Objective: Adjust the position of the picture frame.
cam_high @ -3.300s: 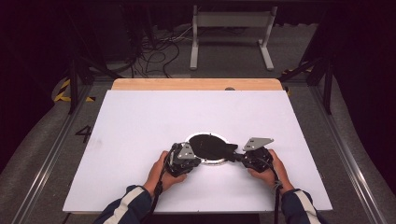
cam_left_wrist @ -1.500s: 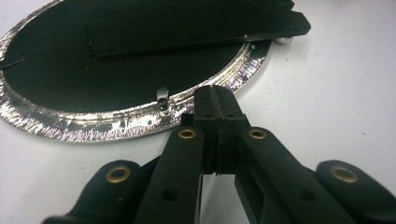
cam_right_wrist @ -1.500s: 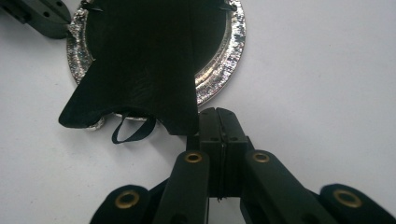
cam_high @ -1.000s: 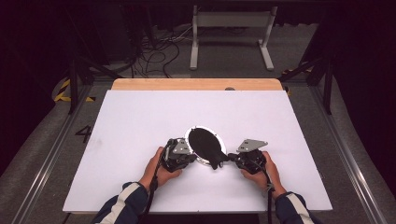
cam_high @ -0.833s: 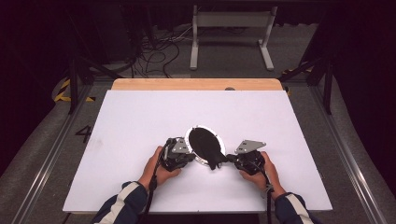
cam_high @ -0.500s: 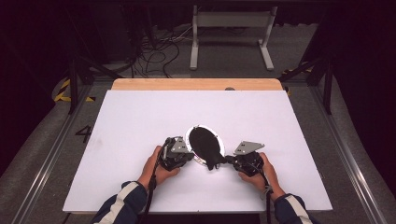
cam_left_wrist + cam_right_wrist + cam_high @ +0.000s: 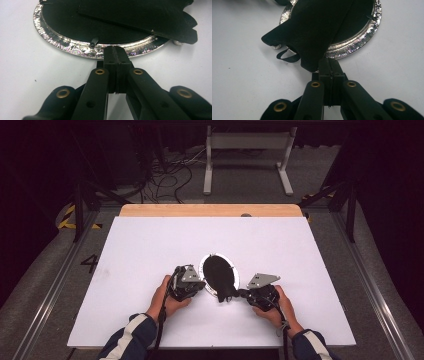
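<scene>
Frame (image 7: 219,276) lies between closed left claw (image 7: 115,53) and cloth-gripping right claw (image 7: 329,66).

Black backing board (image 7: 218,276) lifted off round silver frame (image 7: 206,285).

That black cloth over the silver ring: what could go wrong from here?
1. The right claw is shut on just the corner of the black cloth; a tug could slip it free.
2. The left claw pinches only the thin rim of the silver ring, so the ring might skid on the white table.
3. A loose ribbon loop hangs from the cloth and could snag.
</scene>
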Tool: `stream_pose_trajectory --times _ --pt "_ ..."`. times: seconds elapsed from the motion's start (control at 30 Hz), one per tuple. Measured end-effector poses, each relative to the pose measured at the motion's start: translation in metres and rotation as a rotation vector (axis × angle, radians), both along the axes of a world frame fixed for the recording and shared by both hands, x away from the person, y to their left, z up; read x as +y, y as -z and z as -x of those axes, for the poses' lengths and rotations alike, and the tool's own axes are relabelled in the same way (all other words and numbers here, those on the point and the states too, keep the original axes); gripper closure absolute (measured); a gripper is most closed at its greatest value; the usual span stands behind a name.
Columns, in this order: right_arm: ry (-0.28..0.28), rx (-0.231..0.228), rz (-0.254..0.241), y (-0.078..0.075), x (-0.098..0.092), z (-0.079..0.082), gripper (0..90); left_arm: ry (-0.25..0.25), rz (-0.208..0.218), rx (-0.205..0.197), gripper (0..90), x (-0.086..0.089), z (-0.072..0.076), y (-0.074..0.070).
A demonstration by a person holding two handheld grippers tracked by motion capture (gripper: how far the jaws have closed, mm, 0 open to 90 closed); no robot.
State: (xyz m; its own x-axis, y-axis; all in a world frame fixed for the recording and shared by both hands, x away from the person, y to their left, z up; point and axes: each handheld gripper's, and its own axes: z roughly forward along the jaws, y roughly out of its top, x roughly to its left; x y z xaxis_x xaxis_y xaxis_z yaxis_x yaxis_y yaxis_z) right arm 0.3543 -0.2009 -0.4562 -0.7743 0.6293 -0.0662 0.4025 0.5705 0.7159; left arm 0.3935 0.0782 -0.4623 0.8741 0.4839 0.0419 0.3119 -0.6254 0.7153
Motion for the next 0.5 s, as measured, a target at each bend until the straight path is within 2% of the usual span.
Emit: stream_pose_trajectory --times 0.37,0.5 --pt "-0.035 0.016 -0.002 0.000 0.010 0.005 90.0 -0.028 -0.006 -0.019 88.3 0.004 -0.003 0.001" --pt "-0.054 0.044 -0.020 0.000 0.018 0.009 90.0 -0.054 -0.001 -0.029 88.1 0.008 -0.006 0.002"
